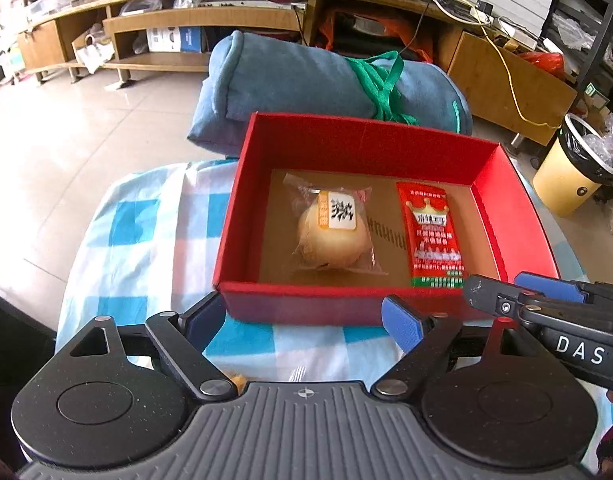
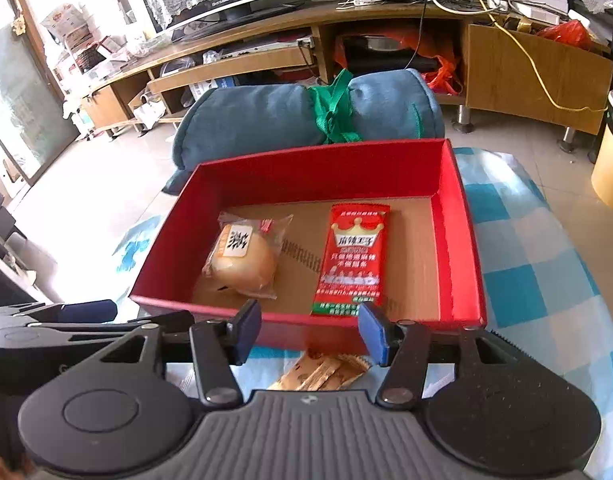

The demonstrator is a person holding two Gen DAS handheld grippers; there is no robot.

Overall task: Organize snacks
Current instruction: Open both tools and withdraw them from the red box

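Both hand-held grippers spread and empty: left hand-held gripper [image 1: 304,322] wide apart, right hand-held gripper [image 2: 309,330] narrower, each before the near wall of the red box [image 1: 506,204]. Inside the box, side by side: wrapped bun [image 1: 333,236] at left, red snack packet [image 1: 434,236] at right. Only in the right wrist view: brown wrapper [image 2: 326,372] on the checked cloth [image 2: 538,264], just outside the box.

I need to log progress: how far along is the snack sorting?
Done: a wrapped bun and a red packet lie in the red box. In hand: nothing; left gripper and right gripper are open. Left: a tan wrapper on the checked cloth.
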